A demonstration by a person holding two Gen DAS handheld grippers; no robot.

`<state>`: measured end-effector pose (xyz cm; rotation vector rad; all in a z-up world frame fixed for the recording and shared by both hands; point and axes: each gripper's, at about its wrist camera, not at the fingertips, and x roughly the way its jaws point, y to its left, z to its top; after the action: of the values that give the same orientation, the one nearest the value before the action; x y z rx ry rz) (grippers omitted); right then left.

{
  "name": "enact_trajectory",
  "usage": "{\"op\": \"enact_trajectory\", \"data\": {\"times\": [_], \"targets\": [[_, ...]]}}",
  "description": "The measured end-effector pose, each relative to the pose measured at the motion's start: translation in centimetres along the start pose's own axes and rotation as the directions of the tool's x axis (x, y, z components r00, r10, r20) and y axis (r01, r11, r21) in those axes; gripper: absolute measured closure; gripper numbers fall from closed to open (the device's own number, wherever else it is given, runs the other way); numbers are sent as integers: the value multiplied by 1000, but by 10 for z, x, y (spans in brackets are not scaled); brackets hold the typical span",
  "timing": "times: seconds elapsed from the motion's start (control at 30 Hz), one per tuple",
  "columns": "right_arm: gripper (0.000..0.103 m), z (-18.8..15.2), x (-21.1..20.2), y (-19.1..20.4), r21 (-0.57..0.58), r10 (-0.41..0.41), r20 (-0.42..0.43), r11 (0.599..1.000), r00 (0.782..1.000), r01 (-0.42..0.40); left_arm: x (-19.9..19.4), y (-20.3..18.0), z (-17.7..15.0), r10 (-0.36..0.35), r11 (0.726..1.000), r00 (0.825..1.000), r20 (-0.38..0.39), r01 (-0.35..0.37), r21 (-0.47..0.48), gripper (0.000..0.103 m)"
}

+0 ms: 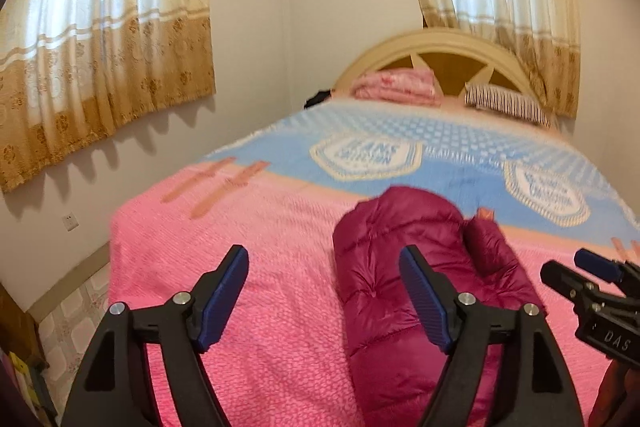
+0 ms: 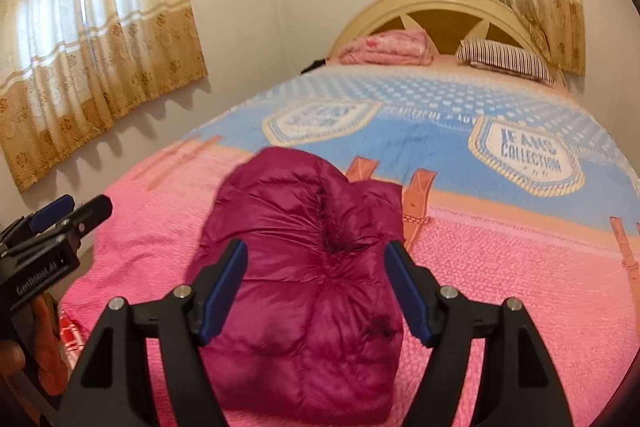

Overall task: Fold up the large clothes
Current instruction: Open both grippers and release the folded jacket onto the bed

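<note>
A magenta puffer jacket [image 1: 384,267] lies folded into a compact bundle on the pink end of the bed; it also shows in the right wrist view [image 2: 304,267]. My left gripper [image 1: 324,267] is open and empty, held above the bed with the bundle under its right finger. My right gripper [image 2: 316,263] is open and empty, held just above the bundle. The right gripper shows at the right edge of the left wrist view [image 1: 576,267], and the left gripper at the left edge of the right wrist view [image 2: 76,211].
The bed [image 1: 248,227] has a pink and blue cover. A folded pink blanket [image 1: 396,87] and a striped pillow [image 1: 504,103] lie by the headboard [image 1: 440,47]. Curtained windows [image 1: 100,39] are on the walls. Tiled floor [image 1: 76,311] lies to the left of the bed.
</note>
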<state>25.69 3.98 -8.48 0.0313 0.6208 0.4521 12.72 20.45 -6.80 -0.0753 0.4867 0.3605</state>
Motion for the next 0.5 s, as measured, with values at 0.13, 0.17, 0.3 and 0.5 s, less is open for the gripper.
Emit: {"op": "enact_trajectory", "data": {"times": [0.13,0.17,0.3,0.5], "targets": [[29,4,-17,13,-28,-9,36,1000,999,10,-17,0,9,-4,1000,999,37,4,-6,22],[29,5,-22,16,-32,-8,46,999,999,10,-22,-1,9,-10,1000,999,41,11,-10,22],[27,8,-28,19,-44,-6,69,999,998,9,-31,-1,13,-25,1000,998,55,26,-11,22],[27,7,-33,18,-43,-3,83,999,997,6,-34,0,13,-31,999,998,56,31,-13,22]]}}
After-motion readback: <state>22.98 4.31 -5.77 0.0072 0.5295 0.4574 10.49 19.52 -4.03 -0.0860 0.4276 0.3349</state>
